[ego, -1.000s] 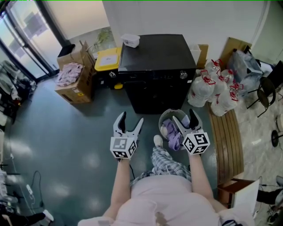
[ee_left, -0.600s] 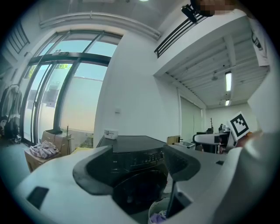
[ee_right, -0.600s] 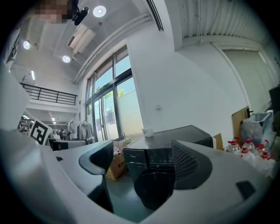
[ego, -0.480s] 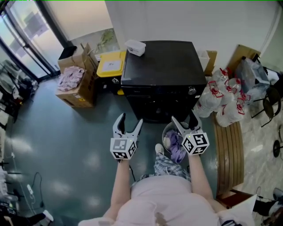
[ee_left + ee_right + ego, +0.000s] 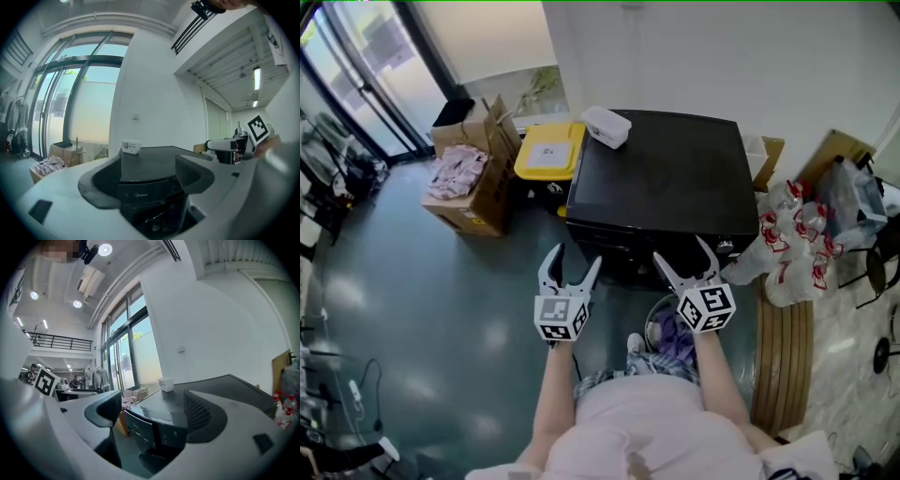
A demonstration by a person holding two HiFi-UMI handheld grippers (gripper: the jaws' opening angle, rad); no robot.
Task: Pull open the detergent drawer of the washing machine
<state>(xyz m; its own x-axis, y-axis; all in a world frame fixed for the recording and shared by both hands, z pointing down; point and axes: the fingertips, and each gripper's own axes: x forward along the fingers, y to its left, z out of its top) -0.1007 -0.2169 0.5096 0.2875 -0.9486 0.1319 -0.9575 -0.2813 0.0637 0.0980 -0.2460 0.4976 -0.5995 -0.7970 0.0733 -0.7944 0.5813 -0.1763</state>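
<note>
The grey-green floor [image 5: 422, 300] lies below both pairs of jaws. The black washing machine [image 5: 661, 178] stands straight ahead of them, near the jaw tips but not touching. An open cardboard box [image 5: 473, 183] holding pale cloths sits ahead and well to the left of the left jaws. Tied plastic bags [image 5: 787, 248] are heaped just right of the right jaws. A laundry basket [image 5: 667, 328] is partly hidden under the right gripper [image 5: 682, 250], whose jaws are spread wide with nothing between them. The left gripper [image 5: 578, 255] is likewise spread and empty. The detergent drawer [image 5: 139, 194] sits shut in the machine's top front strip, framed between the left jaws. A small white box [image 5: 607, 127] rests on the machine's far left corner.
</note>
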